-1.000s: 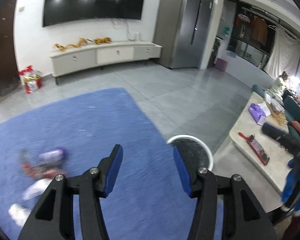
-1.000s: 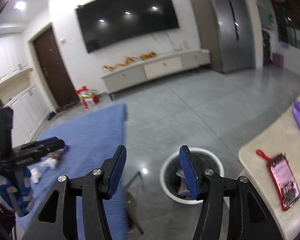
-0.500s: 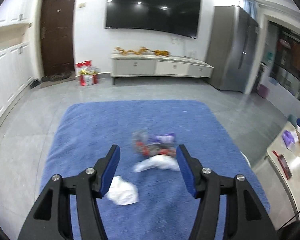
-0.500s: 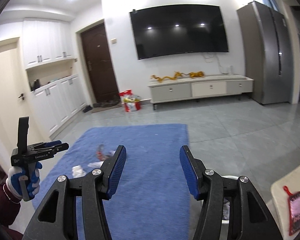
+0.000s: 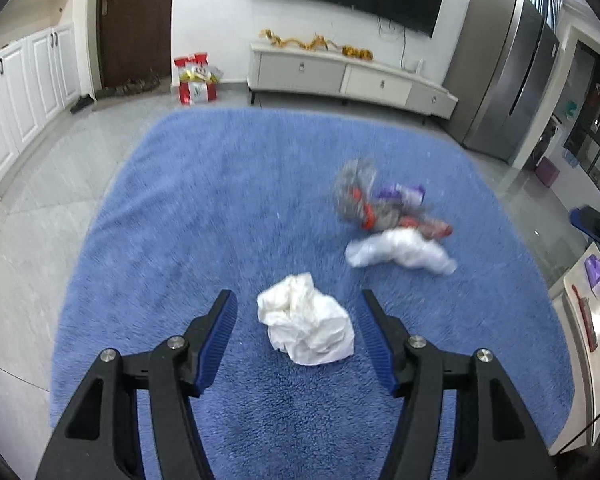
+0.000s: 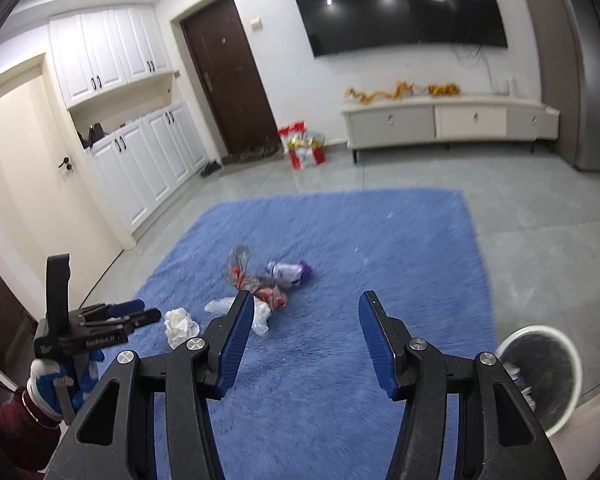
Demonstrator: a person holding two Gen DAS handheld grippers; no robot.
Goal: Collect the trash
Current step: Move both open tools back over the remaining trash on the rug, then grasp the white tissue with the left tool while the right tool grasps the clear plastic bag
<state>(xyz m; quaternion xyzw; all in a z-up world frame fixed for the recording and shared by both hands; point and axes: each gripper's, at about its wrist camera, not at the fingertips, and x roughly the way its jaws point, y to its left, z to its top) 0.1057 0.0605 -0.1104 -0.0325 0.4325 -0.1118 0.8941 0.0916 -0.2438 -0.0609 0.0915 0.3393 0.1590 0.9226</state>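
Observation:
Trash lies on a blue rug [image 5: 220, 200]. A crumpled white paper [image 5: 306, 326] is nearest, with a white plastic bag [image 5: 400, 252] and a heap of coloured wrappers [image 5: 380, 204] beyond it. My left gripper [image 5: 296, 294] hovers over the paper, which shows between the fingers untouched, and its jaws are opening. The right wrist view shows that gripper [image 6: 144, 311] beside the paper [image 6: 180, 324], held in a gloved hand. My right gripper [image 6: 306, 296] stands open and empty above the rug, right of the wrappers [image 6: 268, 284]. A white trash bin [image 6: 568, 396] stands at the lower right.
Grey tile floor surrounds the rug. A low TV cabinet [image 5: 352, 80] and red bags [image 5: 194, 80] stand along the far wall, with a steel fridge [image 5: 504, 80] to the right. A low table edge [image 5: 584, 312] borders the rug's right side. White cupboards line the left wall.
Both views have swung left, from the bin and low table to the rug. The left gripper has come down close over the crumpled paper, its jaws a little wider.

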